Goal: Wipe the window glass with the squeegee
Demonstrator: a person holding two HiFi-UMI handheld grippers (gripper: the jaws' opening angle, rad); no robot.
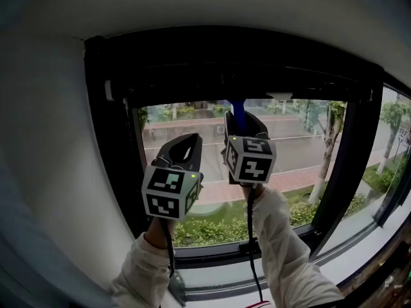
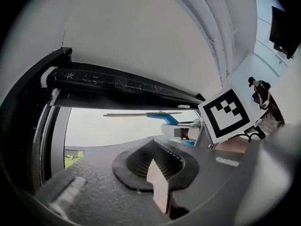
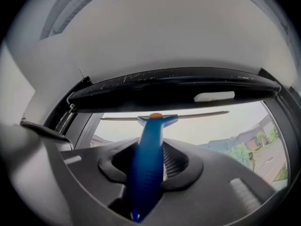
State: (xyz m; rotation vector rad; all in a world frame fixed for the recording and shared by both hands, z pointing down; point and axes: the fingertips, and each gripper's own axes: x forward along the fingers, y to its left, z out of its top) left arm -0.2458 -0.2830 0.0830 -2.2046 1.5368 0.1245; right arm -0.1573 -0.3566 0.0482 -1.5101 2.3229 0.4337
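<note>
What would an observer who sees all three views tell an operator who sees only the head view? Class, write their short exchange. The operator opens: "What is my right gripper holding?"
Observer: The right gripper is shut on the squeegee. Its blue handle runs between the fingers.
Operator: Where is the blade?
Observer: The blade lies level, just under the window's black top frame.
Operator: And my left gripper?
Observer: The left gripper is shut, with nothing between its fingers.
</note>
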